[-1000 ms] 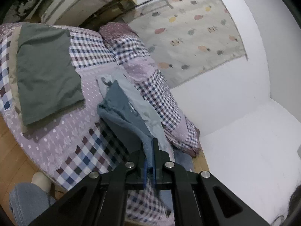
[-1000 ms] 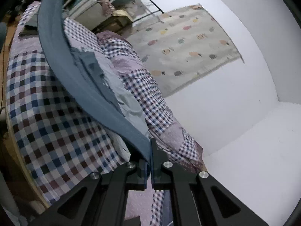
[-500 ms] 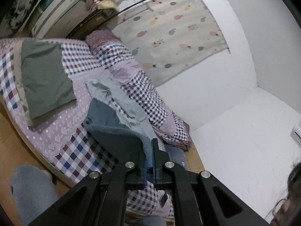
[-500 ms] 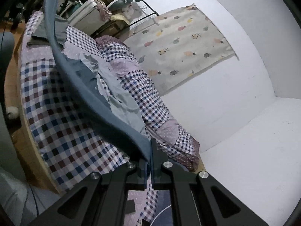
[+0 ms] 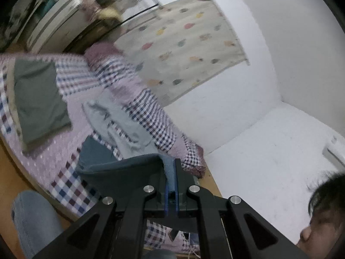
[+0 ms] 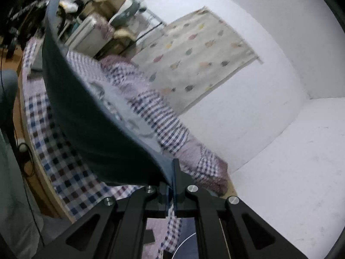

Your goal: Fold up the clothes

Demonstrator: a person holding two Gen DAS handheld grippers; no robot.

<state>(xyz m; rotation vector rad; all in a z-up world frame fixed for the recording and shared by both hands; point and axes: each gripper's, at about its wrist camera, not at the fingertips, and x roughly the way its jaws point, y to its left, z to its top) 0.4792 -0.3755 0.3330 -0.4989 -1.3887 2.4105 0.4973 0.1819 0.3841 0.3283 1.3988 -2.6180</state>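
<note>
Checked bedspread [image 5: 71, 170], folded green garment [image 5: 38, 99], pale shirt [image 5: 120, 125]

Black gripper [image 5: 171, 185], silver screws, jeans

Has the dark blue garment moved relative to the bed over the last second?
Yes. In the left wrist view the dark blue garment has been pulled off the light blue clothing toward the near edge of the bed, uncovering checked quilt between them.
</note>
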